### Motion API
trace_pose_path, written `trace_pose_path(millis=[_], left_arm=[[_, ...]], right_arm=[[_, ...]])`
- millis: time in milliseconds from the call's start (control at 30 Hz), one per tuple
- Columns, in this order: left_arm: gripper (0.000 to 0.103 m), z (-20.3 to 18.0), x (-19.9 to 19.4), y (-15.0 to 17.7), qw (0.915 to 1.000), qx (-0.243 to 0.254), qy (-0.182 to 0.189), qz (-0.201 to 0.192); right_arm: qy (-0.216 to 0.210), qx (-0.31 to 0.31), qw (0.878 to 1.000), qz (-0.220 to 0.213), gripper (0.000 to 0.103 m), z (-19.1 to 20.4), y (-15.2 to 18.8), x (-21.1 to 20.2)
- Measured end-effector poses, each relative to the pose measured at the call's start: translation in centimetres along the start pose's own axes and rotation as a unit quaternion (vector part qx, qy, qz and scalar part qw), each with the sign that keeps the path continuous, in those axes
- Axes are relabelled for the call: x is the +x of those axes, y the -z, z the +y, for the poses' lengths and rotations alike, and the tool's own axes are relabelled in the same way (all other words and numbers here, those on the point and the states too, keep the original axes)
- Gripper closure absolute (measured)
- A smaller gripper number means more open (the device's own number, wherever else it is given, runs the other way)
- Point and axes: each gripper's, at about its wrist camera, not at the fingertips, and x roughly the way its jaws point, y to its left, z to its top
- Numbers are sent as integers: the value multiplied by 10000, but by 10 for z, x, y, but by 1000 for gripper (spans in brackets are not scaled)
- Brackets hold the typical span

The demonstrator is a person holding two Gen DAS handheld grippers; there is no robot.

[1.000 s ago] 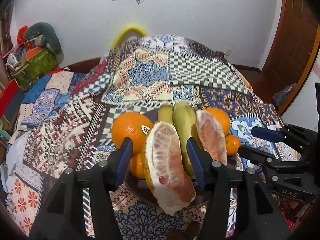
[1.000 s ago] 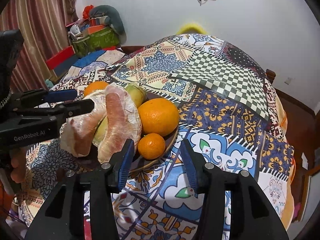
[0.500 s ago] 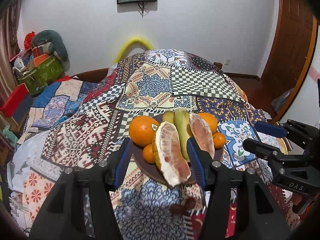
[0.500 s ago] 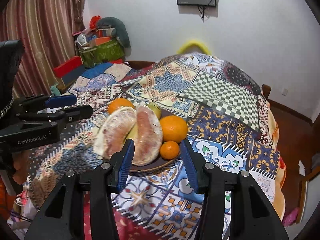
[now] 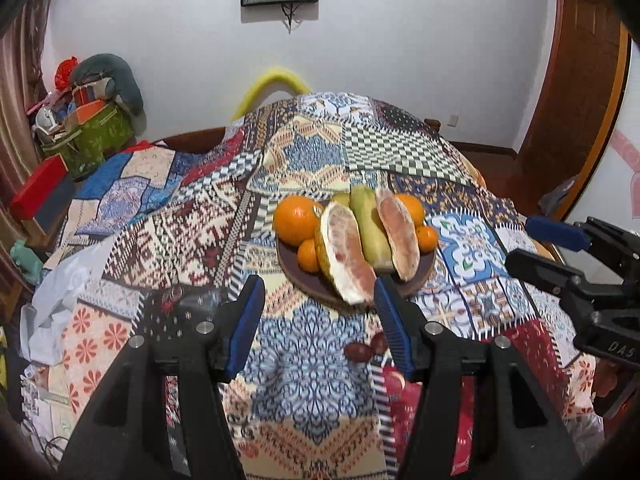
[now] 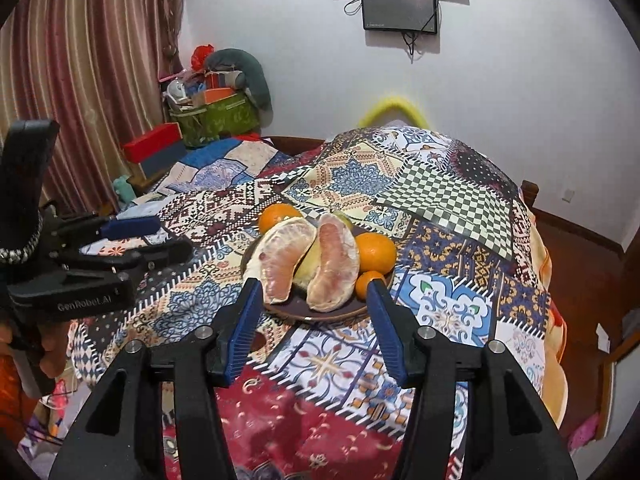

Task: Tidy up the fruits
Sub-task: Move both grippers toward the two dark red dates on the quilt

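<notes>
Plate [image 5: 316, 286]: holding oranges, pomelo wedges [image 5: 347, 256], green fruit; arrangement is appearing complete.
Left gripper [image 5: 320, 314]: standing apart, gripping nothing.
Right gripper [image 6: 314, 318]: jaws opening, gripping nothing.
Worktop [image 5: 304, 360]: two small dark fruits [image 5: 366, 350] are lying loose, possibly left.

"GenRobot.AI" is showing in pale letters on the left gripper [image 6: 176, 240]; "DAS" is showing on the right gripper [image 5: 532, 244].

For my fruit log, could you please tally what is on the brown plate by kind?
Large oranges: 2
Small mandarins: 2
Peeled pomelo wedges: 2
Yellow-green fruits: 2, one mostly hidden behind the wedges
Total on the brown plate: 8
</notes>
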Motion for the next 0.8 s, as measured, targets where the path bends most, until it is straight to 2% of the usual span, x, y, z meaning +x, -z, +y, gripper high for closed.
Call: trace_pose_path(millis=[400, 800], left_arm=[[46, 15, 9, 39, 9989, -216, 65, 405], [47, 27, 33, 61, 9968, -273, 123, 736]], right_arm=[[-101, 147, 9993, 329, 51, 16, 24, 15], [-398, 160, 9948, 925, 52, 34, 40, 64]])
